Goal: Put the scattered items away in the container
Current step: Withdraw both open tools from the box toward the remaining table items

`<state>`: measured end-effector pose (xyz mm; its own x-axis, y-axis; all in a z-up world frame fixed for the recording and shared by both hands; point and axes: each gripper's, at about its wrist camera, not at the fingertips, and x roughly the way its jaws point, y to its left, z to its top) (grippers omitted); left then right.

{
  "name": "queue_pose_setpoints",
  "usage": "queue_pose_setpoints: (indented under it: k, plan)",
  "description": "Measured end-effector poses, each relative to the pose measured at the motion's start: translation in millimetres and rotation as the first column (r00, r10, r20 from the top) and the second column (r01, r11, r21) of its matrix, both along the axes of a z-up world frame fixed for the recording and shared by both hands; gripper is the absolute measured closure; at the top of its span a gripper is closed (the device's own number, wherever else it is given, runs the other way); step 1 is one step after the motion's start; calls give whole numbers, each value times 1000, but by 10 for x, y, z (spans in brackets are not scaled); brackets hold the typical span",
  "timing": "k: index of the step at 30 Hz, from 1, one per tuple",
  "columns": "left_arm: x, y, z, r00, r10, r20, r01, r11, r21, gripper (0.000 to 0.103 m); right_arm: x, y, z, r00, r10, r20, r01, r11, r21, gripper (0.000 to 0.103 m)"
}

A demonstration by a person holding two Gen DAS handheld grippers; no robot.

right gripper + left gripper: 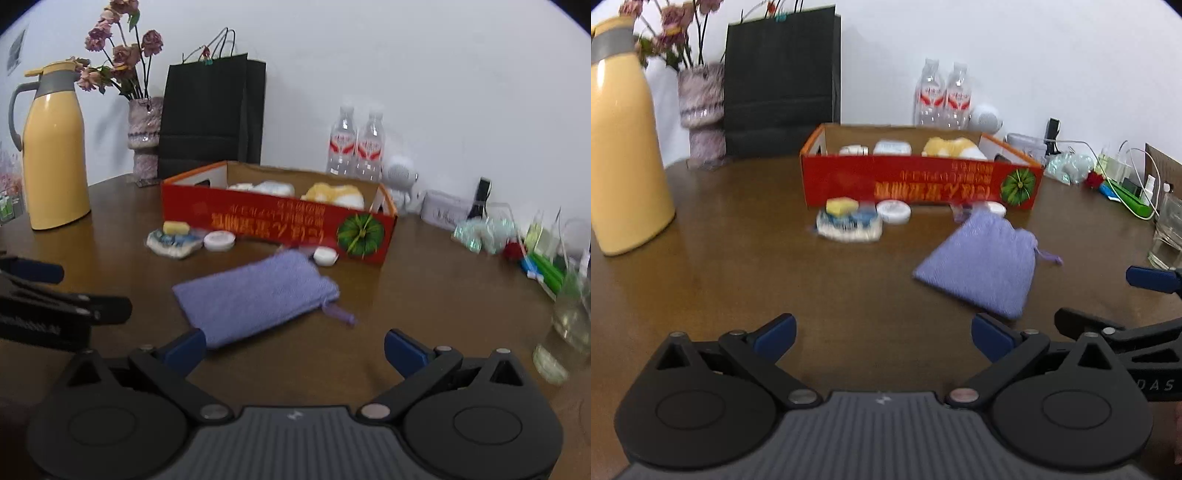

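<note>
The purple pouch (255, 297) is lying flat on the table (424, 295), just ahead of the right gripper (293, 347), toward the lower left of its frame, long axis running diagonally. Both grippers are standing spread and empty; the left gripper (882, 334) is sitting farther away. The red box (277, 221) is waiting behind.

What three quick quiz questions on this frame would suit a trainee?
1. True or false: the flat purple knitted drawstring pouch lies inside the red cardboard box.
2. Which stands left of the box? A) yellow thermos jug B) clear water bottles
3. Fill in: both the left gripper and right gripper have jaws ____.

Key: 1 false, it lies on the brown wooden table in front; 2 A; 3 open.
</note>
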<state>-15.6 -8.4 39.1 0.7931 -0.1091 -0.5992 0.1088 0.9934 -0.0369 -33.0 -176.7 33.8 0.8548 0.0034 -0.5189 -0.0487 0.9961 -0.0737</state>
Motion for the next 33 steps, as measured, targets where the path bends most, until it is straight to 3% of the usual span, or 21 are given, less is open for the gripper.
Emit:
queue_pose_setpoints:
  k: [4,8,18,33]
  plan:
    - [-126,-13,-92,1000,-6,-12,6,999,38,0,-94,-17,-104,999,-23,-38,26,998,60,0]
    - [-176,14,-185,999,-23,-41,23,1000,11,0,-203,-41,-147,998,-33,-61,39,993,111,0]
    - [-169,-41,-203,998,-17,-53,19,999,49,0,-147,-51,-218,987,-64,-148,81,991,111,0]
    - [-161,-42,-197,998,-9,-54,11,999,51,0,-56,-34,-231,984,-85,-156,99,992,84,0]
